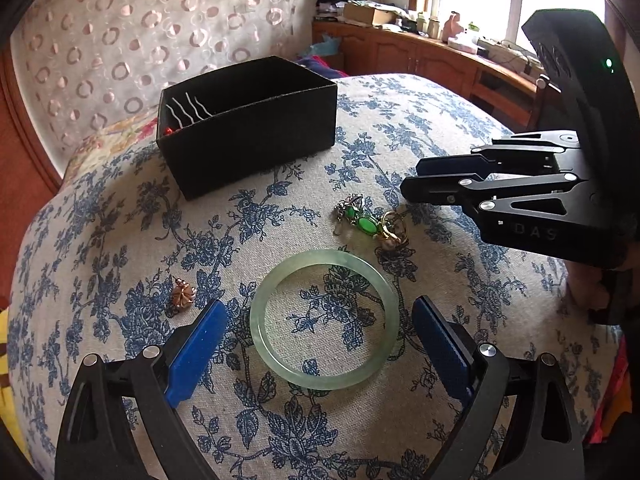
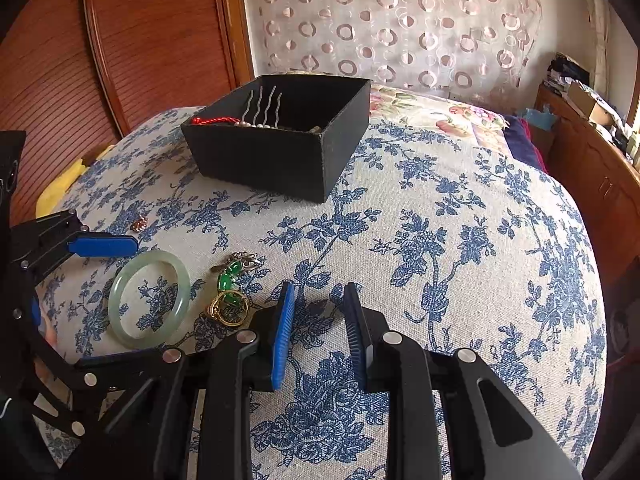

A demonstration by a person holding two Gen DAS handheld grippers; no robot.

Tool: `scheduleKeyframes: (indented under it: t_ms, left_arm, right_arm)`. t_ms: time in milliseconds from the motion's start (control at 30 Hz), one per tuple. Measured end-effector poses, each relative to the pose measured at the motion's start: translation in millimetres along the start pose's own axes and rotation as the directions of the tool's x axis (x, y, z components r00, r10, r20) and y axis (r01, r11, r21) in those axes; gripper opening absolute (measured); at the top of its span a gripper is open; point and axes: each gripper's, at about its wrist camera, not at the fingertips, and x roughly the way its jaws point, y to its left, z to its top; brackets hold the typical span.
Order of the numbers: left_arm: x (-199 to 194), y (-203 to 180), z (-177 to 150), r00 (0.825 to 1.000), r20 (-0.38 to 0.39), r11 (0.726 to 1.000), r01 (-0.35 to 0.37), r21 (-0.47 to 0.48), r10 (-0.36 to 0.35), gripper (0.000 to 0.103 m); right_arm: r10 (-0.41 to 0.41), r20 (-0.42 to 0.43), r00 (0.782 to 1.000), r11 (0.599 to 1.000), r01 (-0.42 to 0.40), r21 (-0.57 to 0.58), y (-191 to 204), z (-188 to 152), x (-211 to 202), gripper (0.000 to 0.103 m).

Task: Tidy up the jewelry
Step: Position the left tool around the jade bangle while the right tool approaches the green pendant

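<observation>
Left gripper [image 1: 320,344] has its fingers spread wide either side of the jade bangle [image 1: 326,320], cloth showing in the gap on both flanks — a small copper-coloured ornament [image 1: 182,298] lies just outside its left finger. Ahead and to its right, the green-and-gold jewelry cluster [image 1: 370,222] and the right gripper [image 1: 416,180] crowd the approach; the black box [image 1: 256,136] stands farther ahead, top open. Right gripper's narrow gap holds only bare floral cloth [image 2: 460,220], open ahead and to its right.
</observation>
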Motion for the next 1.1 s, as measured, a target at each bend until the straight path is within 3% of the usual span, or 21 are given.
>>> scheduleKeyframes:
  t_ms: [300,400,433,1100]
  left_arm:
    - [-1,1,-1,1.000,0.004,1.000,-0.004,-0.003,0.004,0.090]
    - [-6,2,-4,1.000,0.015,1.000,-0.002,0.003,0.002,0.078]
    - [-8,1,-5,1.000,0.019,1.000,0.004,0.006,-0.004,0.069]
    - [-47,20,-19,0.994,0.112,0.997,-0.005,-0.081,0.014,0.069]
  right_arm:
    - [-0.007,0.000,1.000,1.000,0.007,-0.005,1,-1,0,0.027]
    - [-0.006,0.000,1.000,1.000,0.006,-0.004,1,0,1,0.027]
    - [-0.006,0.000,1.000,1.000,0.006,-0.005,1,0,1,0.028]
    - [-0.022,-0.005,1.000,0.998,0.022,-0.054,10,1,2,0.031]
